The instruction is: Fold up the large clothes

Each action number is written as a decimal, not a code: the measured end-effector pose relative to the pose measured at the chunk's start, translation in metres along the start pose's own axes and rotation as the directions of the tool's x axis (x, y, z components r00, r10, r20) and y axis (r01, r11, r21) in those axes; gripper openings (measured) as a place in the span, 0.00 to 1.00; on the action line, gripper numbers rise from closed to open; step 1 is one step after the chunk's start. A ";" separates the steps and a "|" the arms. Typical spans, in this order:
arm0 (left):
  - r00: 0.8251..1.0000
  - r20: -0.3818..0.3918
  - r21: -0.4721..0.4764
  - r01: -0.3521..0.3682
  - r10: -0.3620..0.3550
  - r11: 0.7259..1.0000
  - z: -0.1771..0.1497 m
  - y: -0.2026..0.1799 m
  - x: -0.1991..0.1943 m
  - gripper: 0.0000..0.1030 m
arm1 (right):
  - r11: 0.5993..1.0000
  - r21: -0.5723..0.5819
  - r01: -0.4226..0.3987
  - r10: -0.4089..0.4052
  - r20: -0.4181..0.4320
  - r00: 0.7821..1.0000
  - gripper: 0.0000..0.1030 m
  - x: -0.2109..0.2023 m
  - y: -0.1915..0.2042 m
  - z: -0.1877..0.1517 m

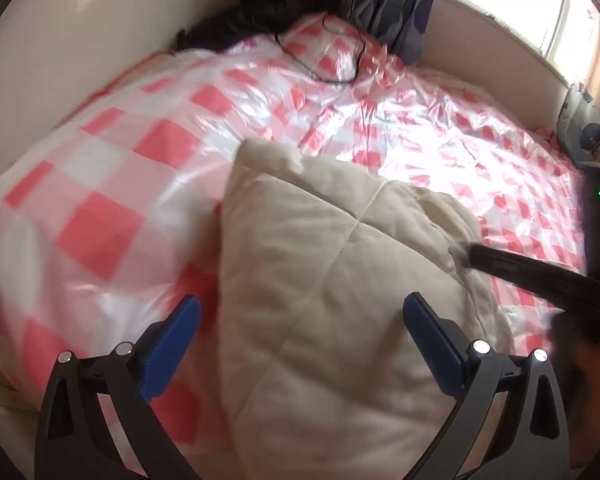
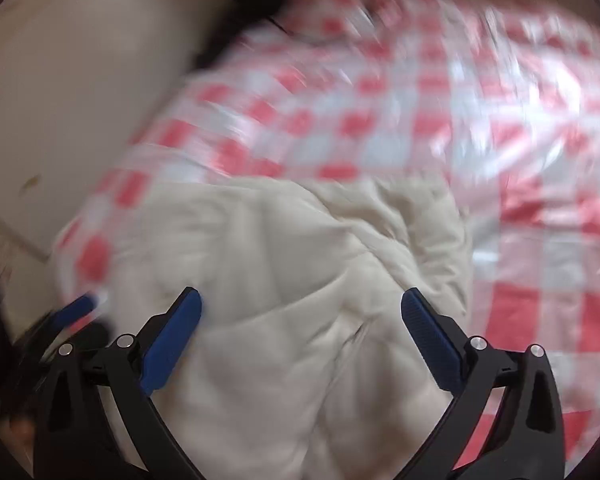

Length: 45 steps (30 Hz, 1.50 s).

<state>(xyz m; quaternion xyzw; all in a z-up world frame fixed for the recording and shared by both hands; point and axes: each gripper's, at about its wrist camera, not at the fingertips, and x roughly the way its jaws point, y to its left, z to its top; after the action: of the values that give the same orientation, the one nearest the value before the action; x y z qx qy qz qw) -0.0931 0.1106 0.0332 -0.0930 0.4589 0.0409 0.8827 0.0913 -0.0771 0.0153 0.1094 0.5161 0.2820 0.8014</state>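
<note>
- The cream quilted garment (image 1: pixel 332 280) is seen lying bunched on the bed, on a glossy red-and-white checked cover (image 1: pixel 140 184); in the left wrist view it fills the frame from the centre down to 6 o'clock, with one corner raised toward 12 o'clock.
- The left tool (image 1: pixel 302 322) is held released, its blue pads spread wide above the garment, with nothing gripped between them.
- The right tool (image 2: pixel 301 318) is likewise released, jaws apart over the crumpled cream fabric (image 2: pixel 300 280); this view is blurred, so fine detail cannot be judged.
- From the left wrist view, the right tool's dark body is seen at 3 o'clock, near the garment's right edge.
- The step in hand is judged to be a regrasp before a fold. It would be done best if an outer edge or corner were pinched by each tool, well apart, so that the padded layers can be drawn flat and not lifted as a lump.
- The garment is padded and matte, with stitched seams forming broad panels; it is expected to spring back and resist sharp creases.
- The checked cover is shiny, thin and wrinkled like plastic film, so slipping of the garment over it should be expected.
- A dark bundle (image 1: pixel 268 4) and a thin cable (image 1: pixel 340 68) lie at 12 o'clock, well apart from the garment.
</note>
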 end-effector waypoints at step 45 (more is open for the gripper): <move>0.993 0.048 0.145 -0.114 0.108 0.983 -0.125 -0.030 -0.115 0.95 | 0.940 -0.130 0.314 -0.296 0.145 0.944 0.93 -0.139 0.084 -0.216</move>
<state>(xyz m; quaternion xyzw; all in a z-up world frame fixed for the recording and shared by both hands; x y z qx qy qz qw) -0.2551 0.0580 0.0606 -0.0007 0.4473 0.0579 0.8925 -0.1716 -0.1120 0.0648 -0.0157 0.4532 0.1852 0.8718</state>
